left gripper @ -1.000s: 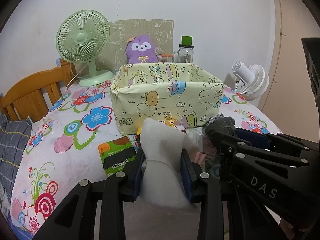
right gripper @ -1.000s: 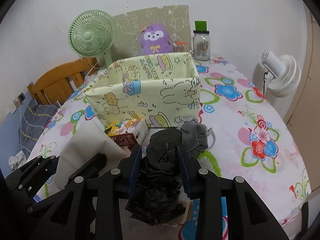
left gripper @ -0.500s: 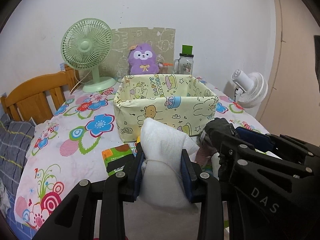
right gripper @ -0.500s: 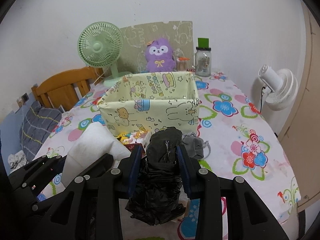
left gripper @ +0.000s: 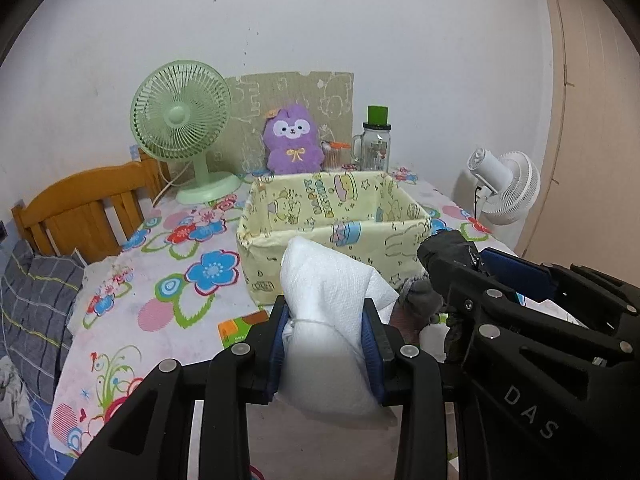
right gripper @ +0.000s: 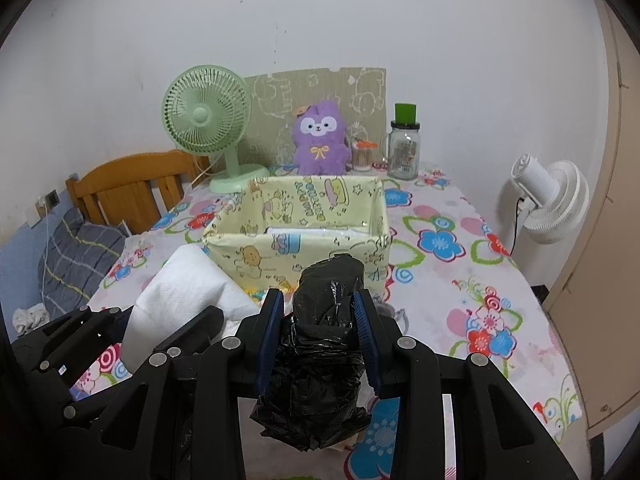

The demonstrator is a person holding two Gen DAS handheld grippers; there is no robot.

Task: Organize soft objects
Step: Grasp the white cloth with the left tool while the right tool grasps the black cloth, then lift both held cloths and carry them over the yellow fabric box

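My left gripper (left gripper: 326, 312) is shut on a white tissue bundle (left gripper: 326, 292) and holds it in the air in front of the yellow cartoon box (left gripper: 332, 236). My right gripper (right gripper: 320, 308) is shut on a crumpled black plastic bag (right gripper: 320, 344), also raised before the box (right gripper: 296, 240). The white bundle shows at the left in the right wrist view (right gripper: 180, 296); the right gripper with the black bag shows at the right in the left wrist view (left gripper: 452, 256). A white packet (right gripper: 316, 232) lies inside the box. A grey cloth (left gripper: 420, 296) lies on the table below.
A green fan (left gripper: 184, 128), a purple plush (left gripper: 294, 144), a glass jar (left gripper: 376, 148) and a cardboard sheet stand behind the box. A white fan (right gripper: 552, 196) is off the table's right edge. A wooden chair (left gripper: 84, 212) stands left. A green-orange packet (left gripper: 236, 328) lies near the front.
Both grippers have risen and drawn back with their loads. The box now looks lower and farther, and its inside shows.
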